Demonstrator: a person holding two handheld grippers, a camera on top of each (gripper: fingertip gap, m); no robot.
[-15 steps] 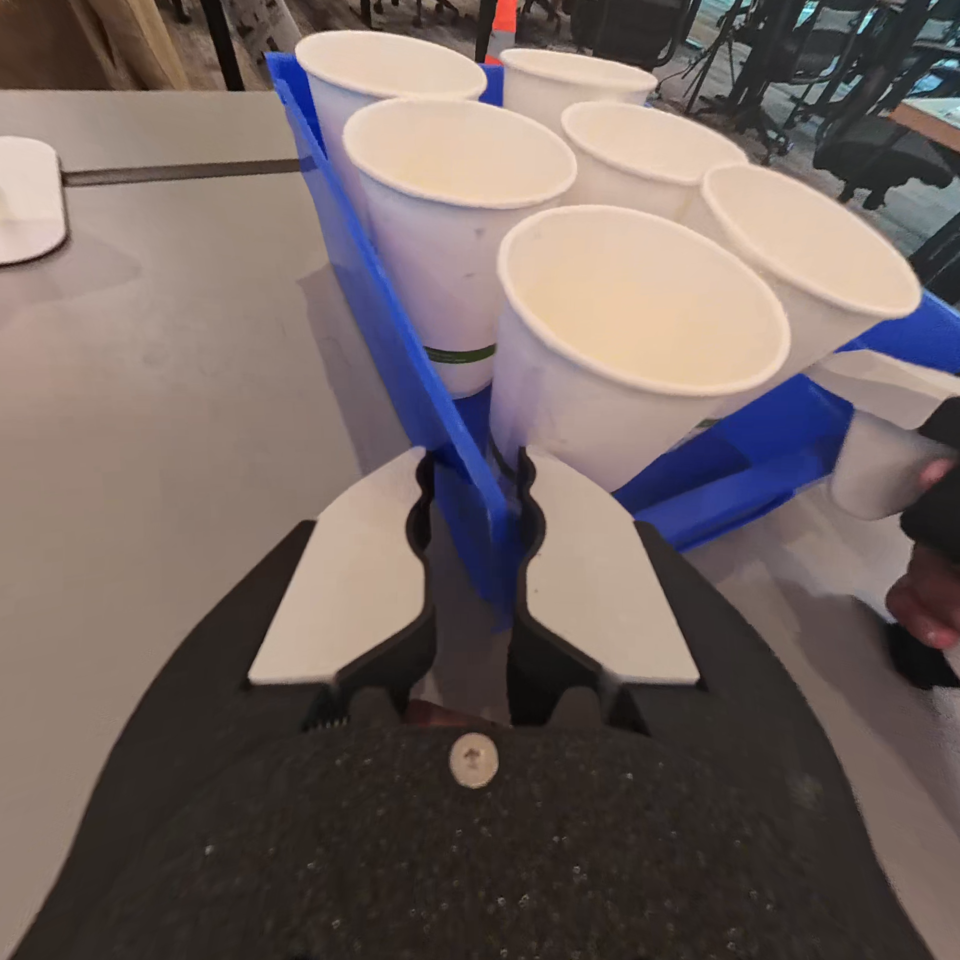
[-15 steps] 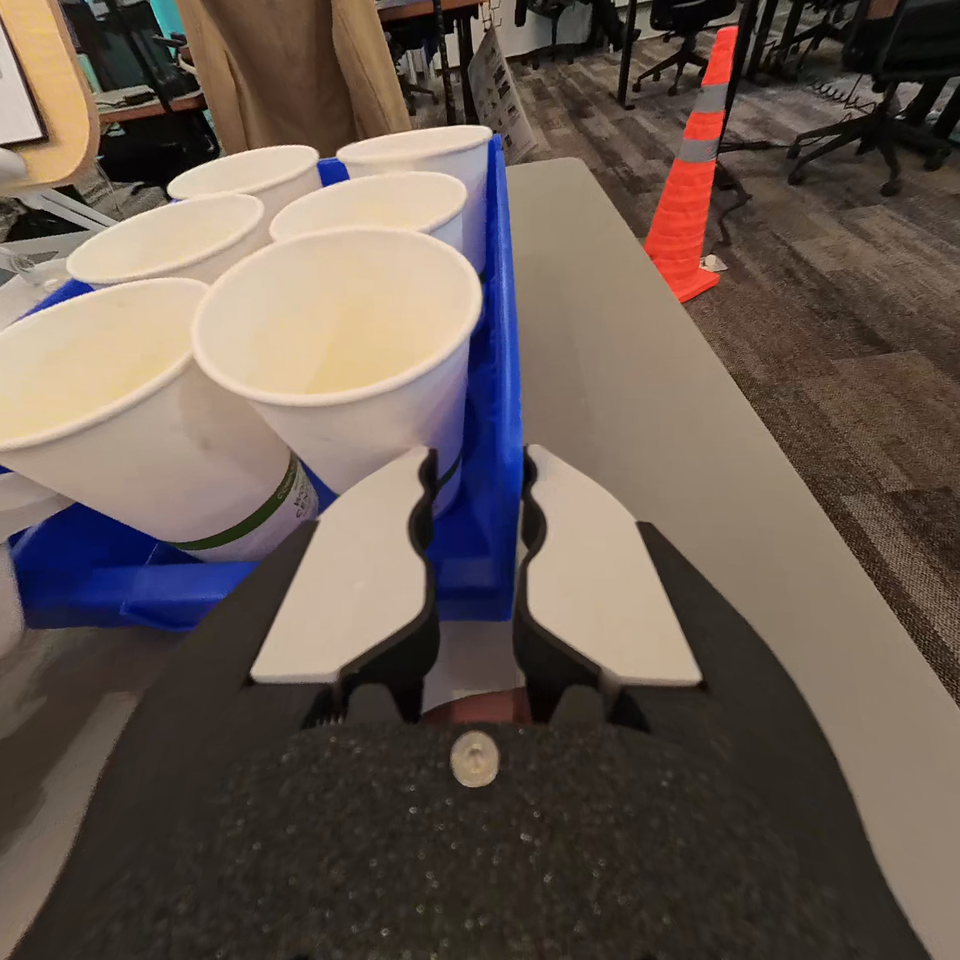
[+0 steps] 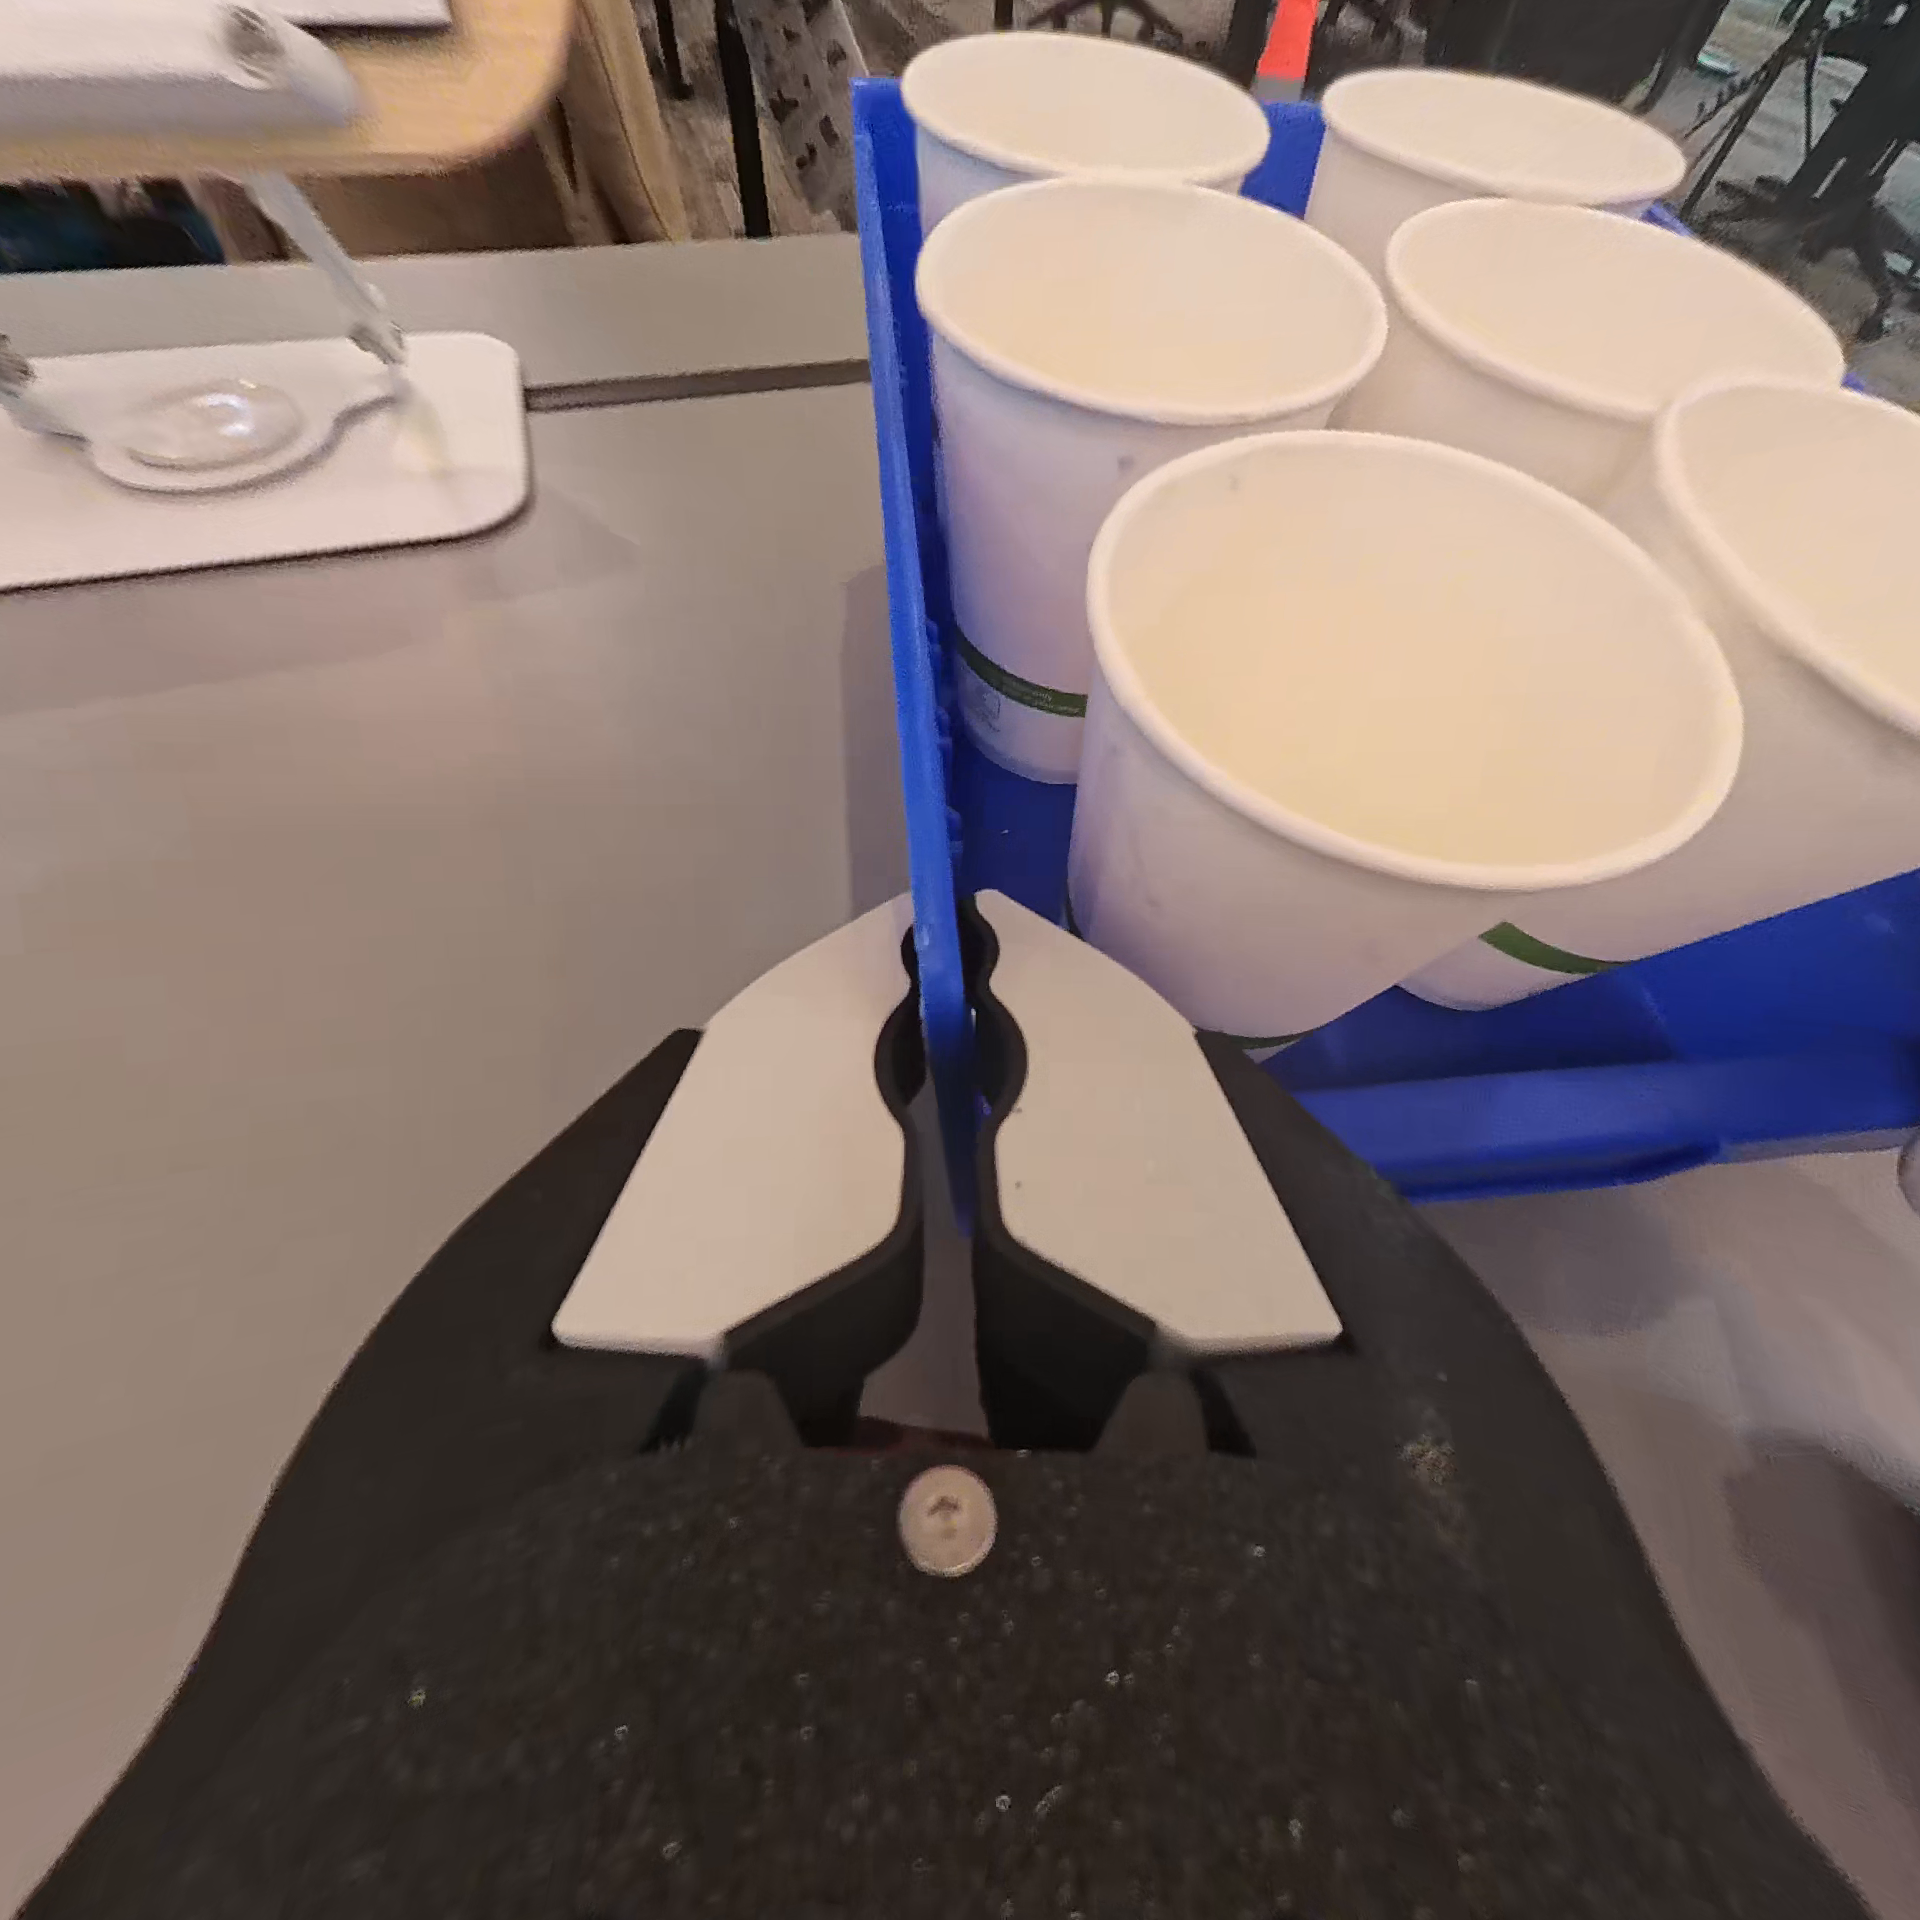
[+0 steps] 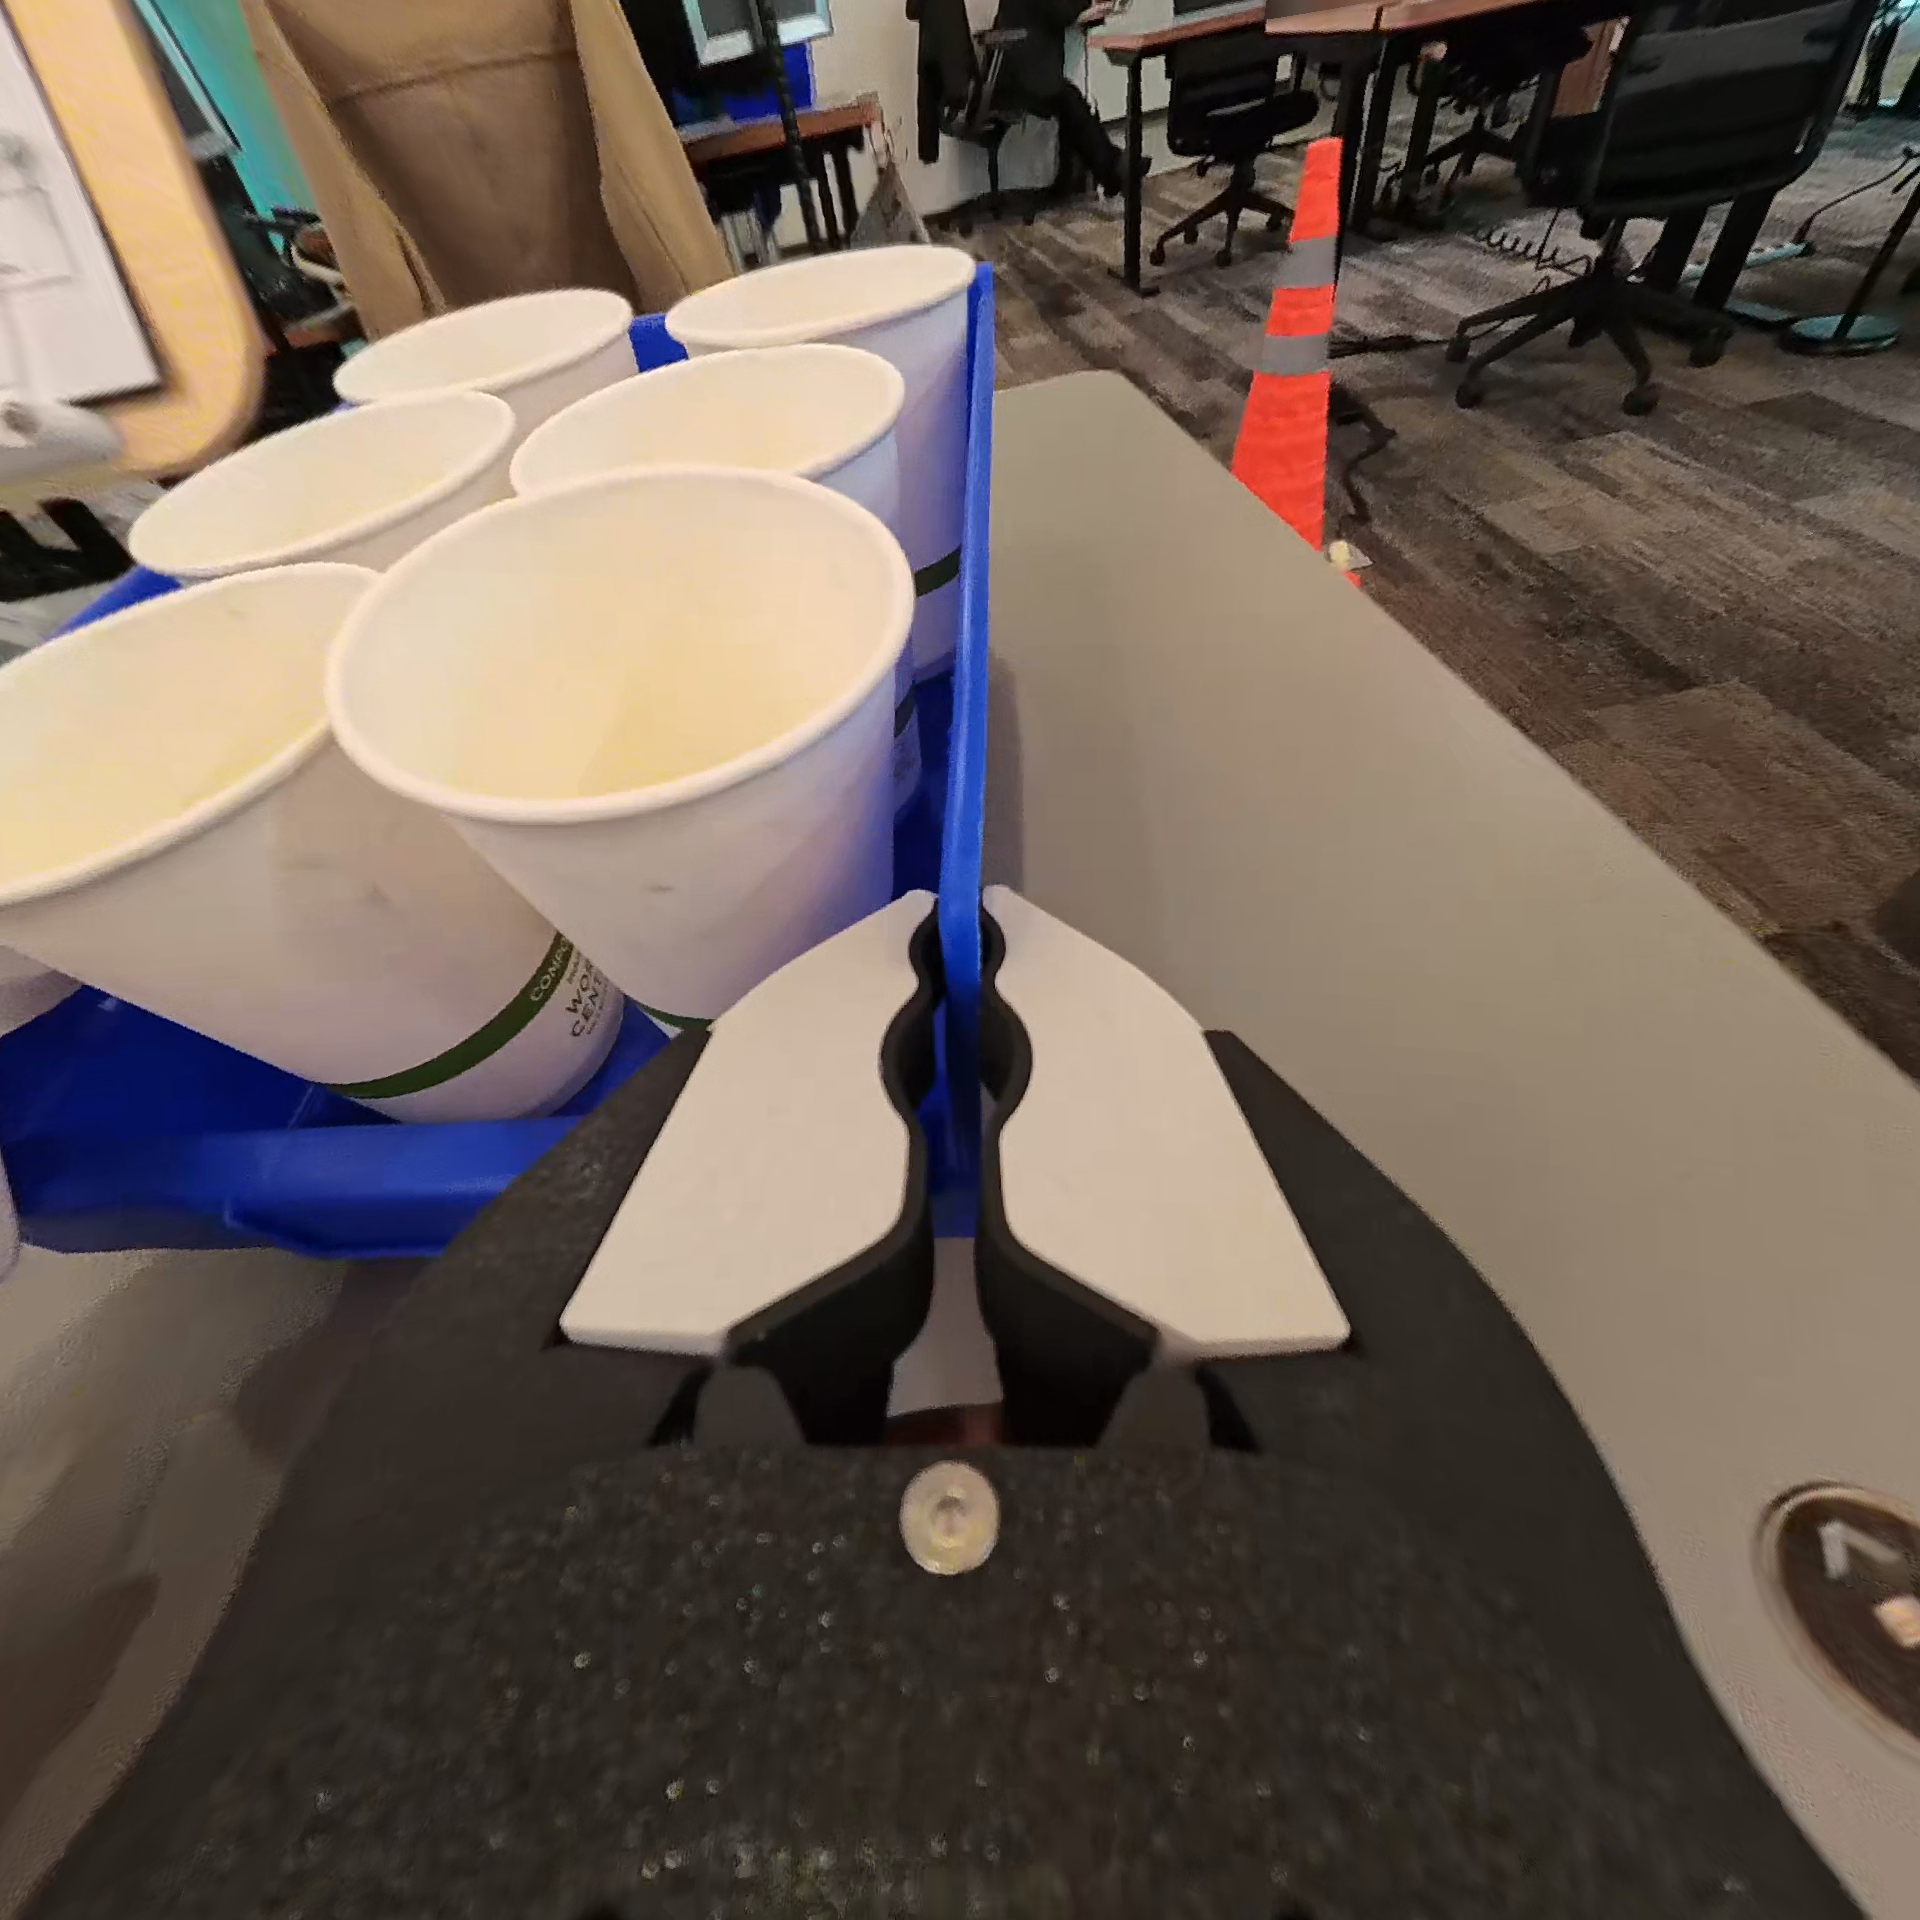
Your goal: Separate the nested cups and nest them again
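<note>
Several white paper cups (image 3: pixel 1392 707) (image 4: pixel 644 717) with green bands stand separately in a blue plastic bin. The front cups lean toward me. My left gripper (image 3: pixel 943 920) is shut on the bin's left wall (image 3: pixel 902 520) near its front corner. My right gripper (image 4: pixel 958 914) is shut on the bin's right wall (image 4: pixel 968 644) near its front corner. The bin's front lip (image 3: pixel 1558 1101) (image 4: pixel 260 1164) is low. The bin seems tipped up, its front raised.
The bin is over a grey table (image 3: pixel 416 831) (image 4: pixel 1299 883). A white stand with a flat base (image 3: pixel 260 457) sits at the table's left. A round inset (image 4: pixel 1849 1621) is in the table at right. An orange cone (image 4: pixel 1294 343) and office chairs stand on the floor beyond.
Both grippers have closed tighter onto the bin walls. The view has risen and the room behind shows more. The gloved hand at the right of the left wrist view is gone.
</note>
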